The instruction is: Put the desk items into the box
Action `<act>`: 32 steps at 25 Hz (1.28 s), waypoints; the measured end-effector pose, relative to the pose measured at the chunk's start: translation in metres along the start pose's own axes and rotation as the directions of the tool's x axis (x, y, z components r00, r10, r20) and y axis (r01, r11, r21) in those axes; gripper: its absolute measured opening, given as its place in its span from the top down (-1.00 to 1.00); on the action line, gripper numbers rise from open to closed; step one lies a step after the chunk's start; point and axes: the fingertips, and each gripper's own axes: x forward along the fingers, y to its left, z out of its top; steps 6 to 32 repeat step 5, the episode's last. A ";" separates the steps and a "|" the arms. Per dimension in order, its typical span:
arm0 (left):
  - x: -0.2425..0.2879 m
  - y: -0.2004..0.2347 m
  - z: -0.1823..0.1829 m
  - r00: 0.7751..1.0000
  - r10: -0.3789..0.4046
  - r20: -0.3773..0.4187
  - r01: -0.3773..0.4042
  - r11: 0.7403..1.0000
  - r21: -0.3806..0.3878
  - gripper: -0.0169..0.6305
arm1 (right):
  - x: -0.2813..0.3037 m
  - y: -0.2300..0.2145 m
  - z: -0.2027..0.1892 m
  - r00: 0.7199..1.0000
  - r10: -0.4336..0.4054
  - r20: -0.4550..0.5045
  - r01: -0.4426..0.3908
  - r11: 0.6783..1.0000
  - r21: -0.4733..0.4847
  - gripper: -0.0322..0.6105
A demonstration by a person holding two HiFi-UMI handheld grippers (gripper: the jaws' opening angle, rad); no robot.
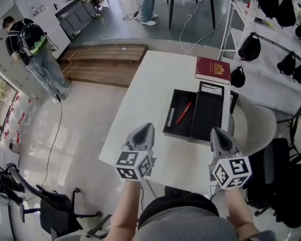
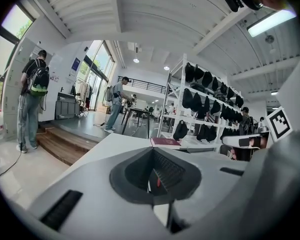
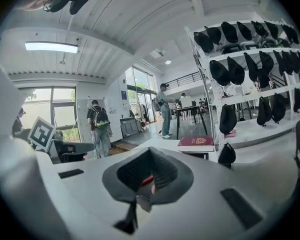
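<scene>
On the white table [image 1: 140,99] an open black box [image 1: 176,127] holds a red pen [image 1: 183,113] and a slim grey item [image 1: 170,117]; its lid [image 1: 208,115] lies folded out to the right. A dark red book [image 1: 212,70] rests at the table's far right corner, and shows too in the left gripper view [image 2: 165,142] and the right gripper view [image 3: 196,142]. My left gripper [image 1: 146,128] hovers near the front edge, left of the box, shut and holding nothing. My right gripper [image 1: 216,131] sits just before the lid's near end, its jaws together and nothing in them.
White shelving [image 1: 286,14] with black bags runs along the right. A black bag [image 1: 237,77] hangs by the table's far right corner. A chair [image 1: 283,185] stands at right, wooden steps [image 1: 103,62] beyond the table, and a person with a backpack [image 1: 30,44] far left.
</scene>
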 end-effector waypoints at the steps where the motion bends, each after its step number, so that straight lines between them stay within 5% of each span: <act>1: 0.000 0.000 0.001 1.000 0.002 0.003 -0.002 1.000 -0.001 0.93 | 0.000 0.000 0.000 1.000 0.000 -0.001 0.000 1.000 0.001 0.89; 32: 0.000 0.000 0.003 1.000 0.008 0.012 -0.008 1.000 -0.002 0.93 | 0.000 -0.003 -0.001 1.000 0.000 0.000 0.000 1.000 0.008 0.89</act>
